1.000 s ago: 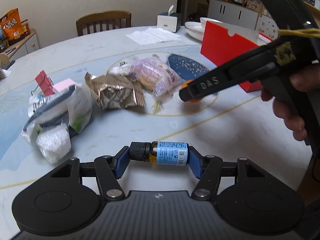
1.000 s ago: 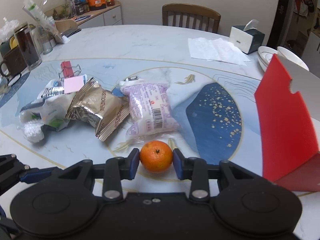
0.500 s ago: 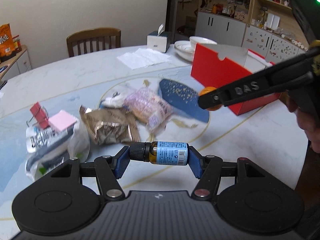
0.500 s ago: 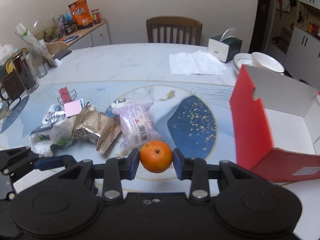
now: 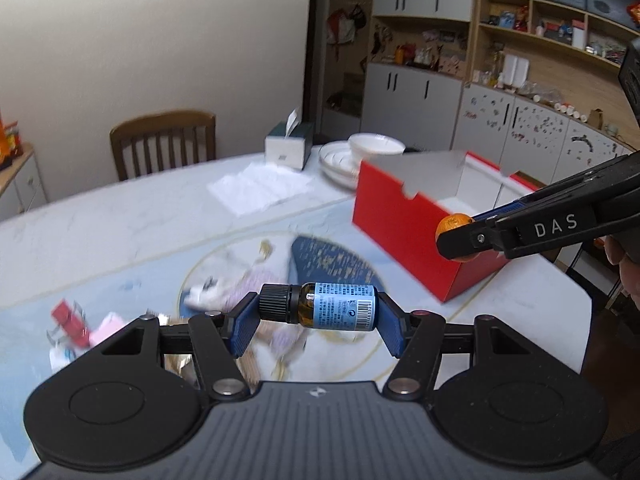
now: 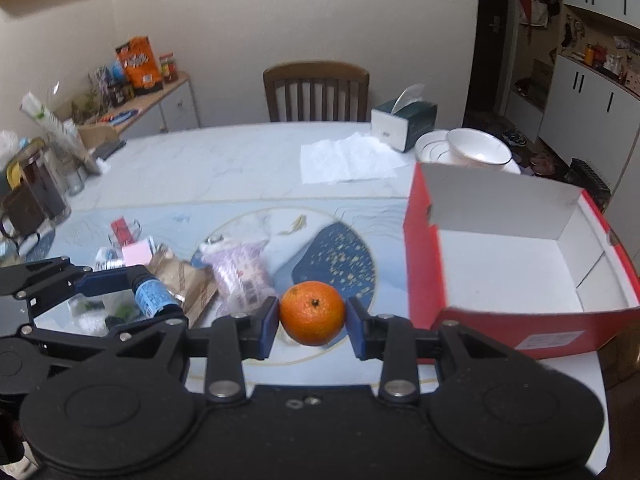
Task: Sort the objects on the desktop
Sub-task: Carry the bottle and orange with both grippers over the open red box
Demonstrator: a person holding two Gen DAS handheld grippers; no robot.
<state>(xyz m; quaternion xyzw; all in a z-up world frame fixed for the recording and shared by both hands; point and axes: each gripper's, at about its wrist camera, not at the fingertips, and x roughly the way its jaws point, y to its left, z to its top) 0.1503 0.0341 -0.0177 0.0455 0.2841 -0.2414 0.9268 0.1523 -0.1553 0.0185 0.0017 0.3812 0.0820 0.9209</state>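
My left gripper (image 5: 318, 318) is shut on a small amber bottle (image 5: 332, 306) with a black cap and blue label, held sideways well above the table. It also shows in the right wrist view (image 6: 154, 296). My right gripper (image 6: 312, 324) is shut on an orange (image 6: 312, 313), held in the air beside the open red box (image 6: 424, 264) with a white inside. From the left wrist view the orange (image 5: 452, 226) hangs at the box's (image 5: 400, 224) near right corner.
A purple snack packet (image 6: 240, 276), a gold foil bag (image 6: 180, 276), a pink note pad (image 6: 136, 254) and a red clip (image 6: 120, 230) lie on the table's left middle. White bowls (image 6: 476, 152), a tissue box (image 6: 404, 122), paper napkins (image 6: 344, 160) and a chair (image 6: 316, 92) are behind.
Both grippers have risen and moved right with their loads. The orange has gone from over the table's middle to beside the red box, whose white inside now shows.
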